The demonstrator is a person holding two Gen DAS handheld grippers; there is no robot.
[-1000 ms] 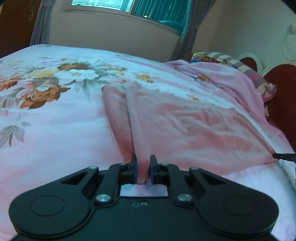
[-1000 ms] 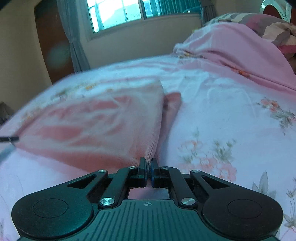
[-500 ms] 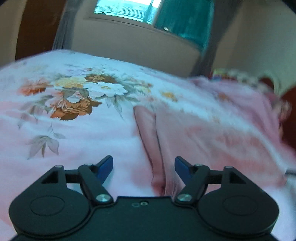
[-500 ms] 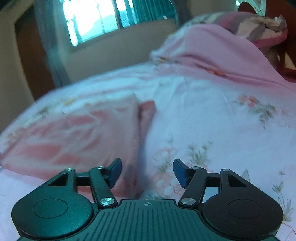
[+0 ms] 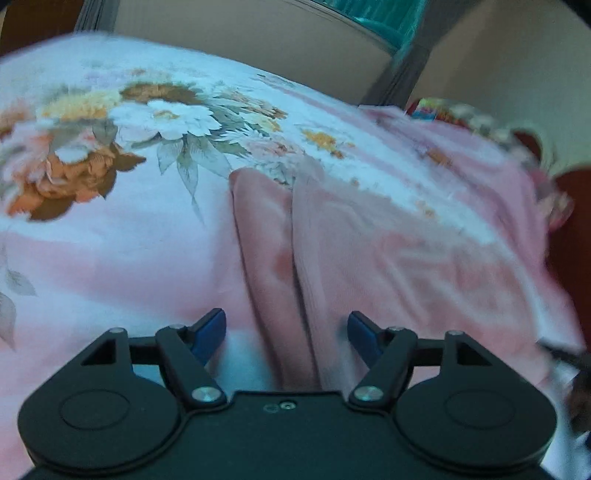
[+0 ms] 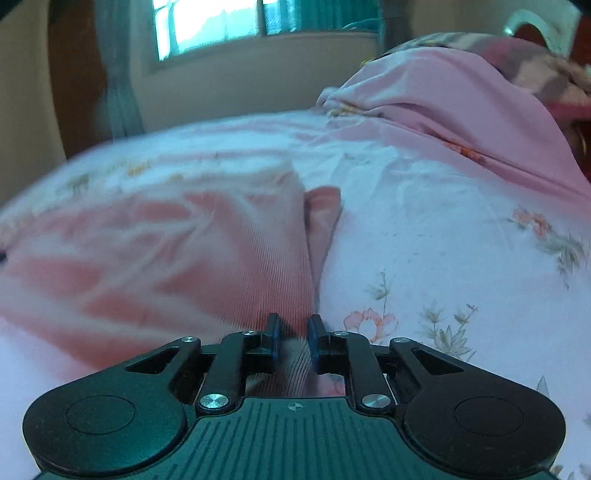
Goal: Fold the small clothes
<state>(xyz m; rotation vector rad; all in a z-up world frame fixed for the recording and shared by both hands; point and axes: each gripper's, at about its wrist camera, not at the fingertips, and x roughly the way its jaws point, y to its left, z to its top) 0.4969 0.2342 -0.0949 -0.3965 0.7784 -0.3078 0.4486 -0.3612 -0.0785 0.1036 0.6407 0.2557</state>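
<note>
L gripper (image 5: 287, 328): jaws wide apart, blue pads either side of cloth edge, not touching it
R gripper (image 6: 293, 338): jaws narrowly apart, a strip of ribbed fabric lying between the pads; contact w/ pads can't tell
Garment (image 5: 388, 258): pink ribbed cloth, flat on bed, one side folded over so a long crease runs away from L gripper; narrower under-layer showing just left of the crease
Same garment, R view (image 6: 221, 254): fold edge running up from R gripper, small flap poking out beside it at far end
Bedsheet (image 5: 110, 240): pale pink w/ big floral print, under the cloth
Blanket (image 6: 461, 110): pink, bunched at far right, well apart from garment
Window (image 6: 207, 26): bright, on back wall
</note>
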